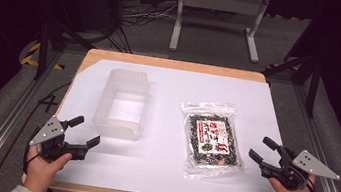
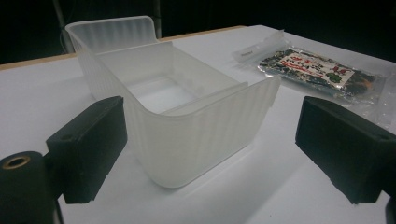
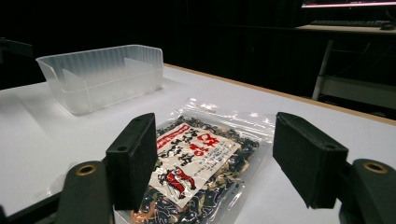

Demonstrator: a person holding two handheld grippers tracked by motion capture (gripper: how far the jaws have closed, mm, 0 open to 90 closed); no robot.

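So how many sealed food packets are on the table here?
1. The packet lies flat on the white table, right of the translucent plastic bin and just ahead of the open right gripper. The bin looks empty.

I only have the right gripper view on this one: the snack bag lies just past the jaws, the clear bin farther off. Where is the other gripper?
Observer: The left gripper sits at the table's near left, jaws open, aimed at the translucent bin.
Operator: Is anything inside that bin?
Observer: The left gripper view looks over its near wall: the bin is empty, with a thin divider across the middle.
Operator: Is my gripper touching the bag?
Observer: No. From above, the right gripper is open beside the right edge of the sealed bag, apart from it.
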